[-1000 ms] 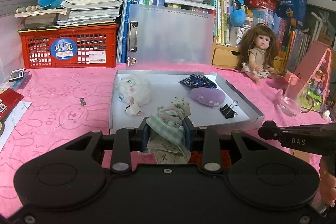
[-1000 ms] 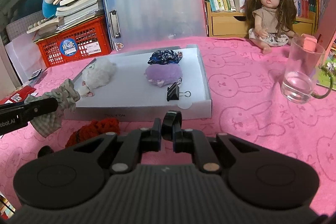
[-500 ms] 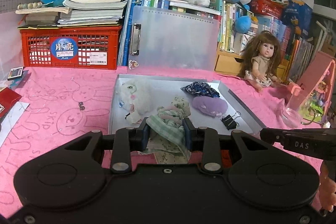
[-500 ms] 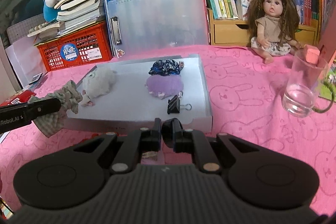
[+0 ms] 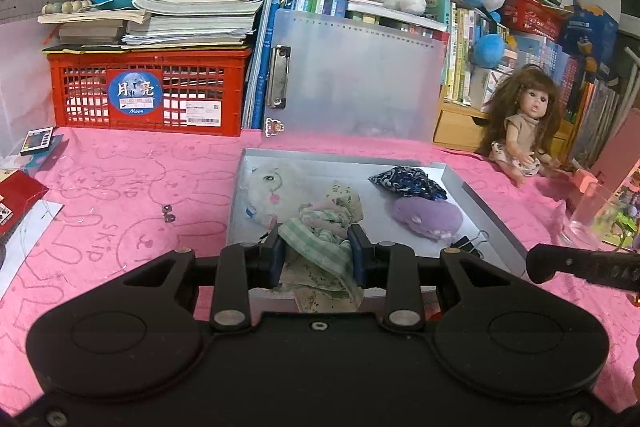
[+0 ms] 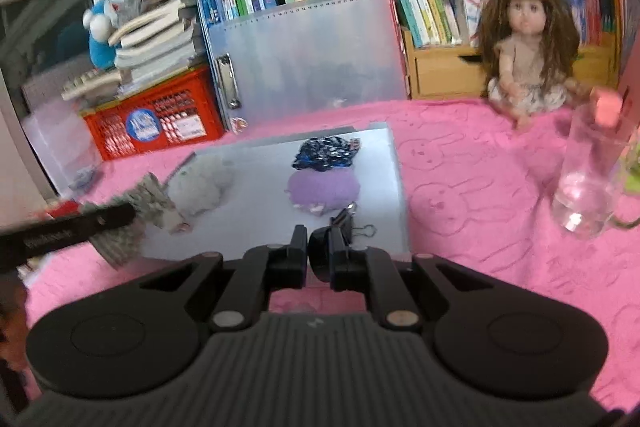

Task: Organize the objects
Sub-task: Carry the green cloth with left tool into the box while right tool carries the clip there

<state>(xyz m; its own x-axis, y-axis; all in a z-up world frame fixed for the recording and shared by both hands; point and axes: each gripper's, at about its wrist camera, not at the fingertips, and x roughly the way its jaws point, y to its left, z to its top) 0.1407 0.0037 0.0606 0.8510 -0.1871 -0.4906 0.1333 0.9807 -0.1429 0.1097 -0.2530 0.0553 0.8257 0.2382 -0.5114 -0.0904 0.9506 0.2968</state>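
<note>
Both our grippers have drifted in toward the tray since a second ago, so its near edge now sits right under the fingertips. Our left gripper (image 5: 316,255) is clamped on a bundle of cloth (image 5: 320,239) (green checked outside, pink stripes peeking out), which hangs over the near rim of the grey tray (image 5: 494,223) with its tail dangling below the fingers. Our right gripper (image 6: 308,251) has its jaws pinched together with nothing between them, and it hovers just in front of the tray's near right corner.

Closest inside the tray is a black binder clip (image 6: 344,223), right by that corner. Behind it lies a purple plush (image 6: 324,187), then a dark blue patterned cloth (image 6: 326,153) further back. On the left side sits a white fluffy toy (image 5: 264,195).

Off to the right on the pink tablecloth (image 6: 460,167) stands a glass mug (image 6: 588,183), well apart from the tray. Further back we see a doll (image 6: 524,55) sitting against the books, a clipboard (image 5: 352,75) propped up behind the tray, and a red crate (image 5: 144,91) stacked with books.
</note>
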